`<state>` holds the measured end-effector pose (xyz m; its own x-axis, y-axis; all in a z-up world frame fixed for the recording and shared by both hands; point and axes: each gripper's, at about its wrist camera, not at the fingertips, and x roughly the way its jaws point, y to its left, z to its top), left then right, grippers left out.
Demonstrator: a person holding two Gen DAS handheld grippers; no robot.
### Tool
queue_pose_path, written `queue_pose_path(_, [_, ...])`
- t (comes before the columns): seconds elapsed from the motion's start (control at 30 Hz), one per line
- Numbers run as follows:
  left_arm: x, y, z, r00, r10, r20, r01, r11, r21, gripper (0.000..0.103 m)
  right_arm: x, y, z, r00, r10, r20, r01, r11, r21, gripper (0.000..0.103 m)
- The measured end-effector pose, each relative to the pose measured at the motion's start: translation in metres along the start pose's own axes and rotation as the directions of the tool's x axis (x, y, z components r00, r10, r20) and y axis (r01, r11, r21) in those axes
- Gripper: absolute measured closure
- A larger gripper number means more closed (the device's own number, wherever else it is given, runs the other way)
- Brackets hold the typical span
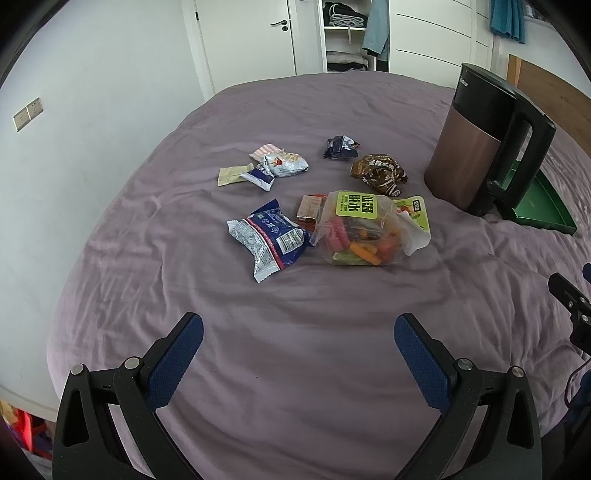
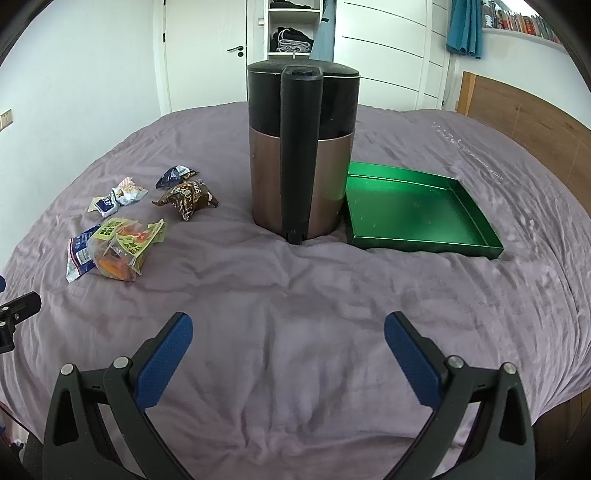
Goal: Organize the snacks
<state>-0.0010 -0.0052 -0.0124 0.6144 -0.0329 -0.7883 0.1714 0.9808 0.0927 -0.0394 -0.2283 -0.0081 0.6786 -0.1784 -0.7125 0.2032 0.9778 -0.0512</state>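
Note:
Several snack packets lie scattered on a purple bed. A clear bag of colourful sticks with a green label (image 1: 364,230) (image 2: 123,245) sits beside a blue and silver packet (image 1: 267,238) (image 2: 79,254). Farther back lie a brown wrapper (image 1: 378,173) (image 2: 186,197), a dark blue wrapper (image 1: 340,146) (image 2: 175,174) and a cluster of small pale packets (image 1: 266,166) (image 2: 118,197). An empty green tray (image 2: 421,210) (image 1: 543,206) rests to the right. My left gripper (image 1: 299,341) hangs open, well short of the snacks. My right gripper (image 2: 288,338) is open above bare sheet, holding nothing.
A tall copper and black kettle (image 2: 303,151) (image 1: 484,144) stands between the snacks and the tray, touching the tray's left side. A wooden headboard (image 2: 528,110) runs along the right. A white door (image 1: 243,37) and open wardrobe (image 1: 347,33) stand beyond the bed.

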Motion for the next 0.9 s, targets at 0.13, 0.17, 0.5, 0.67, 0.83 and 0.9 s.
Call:
queue_pose_path(0.13, [0.001,-0.001,0.002,1.0,-0.006,-0.003,0.006,1.0,-0.001,0.001,0.001,-0.001,0.0,1.0,0.002,0.0,-0.002,1.0,0.0,0.0])
queue_pose_path(0.17, [0.001,-0.001,0.002,1.0,-0.007,-0.003,0.007,1.0,-0.001,0.001,0.001,-0.001,0.0,1.0,0.002,0.0,-0.002,1.0,-0.001,0.0])
queue_pose_path(0.5, [0.001,-0.001,0.003,1.0,-0.004,-0.001,0.004,1.0,-0.001,0.001,-0.001,0.001,0.001,1.0,0.002,0.009,-0.002,1.0,-0.008,0.0])
queue_pose_path(0.67, [-0.003,0.0,0.003,1.0,-0.004,0.004,0.004,1.0,-0.008,0.001,-0.004,0.002,0.003,1.0,0.004,0.015,-0.004,1.0,-0.014,0.0])
queue_pose_path(0.83, [-0.008,0.004,0.004,1.0,-0.002,0.015,0.002,1.0,-0.012,0.001,-0.008,0.002,0.004,1.0,0.003,0.024,-0.003,1.0,-0.015,0.0])
queue_pose_path(0.9, [-0.01,0.006,0.005,1.0,-0.002,0.02,0.003,1.0,-0.017,0.001,-0.008,0.003,0.003,1.0,0.002,0.023,-0.002,1.0,-0.02,0.0])
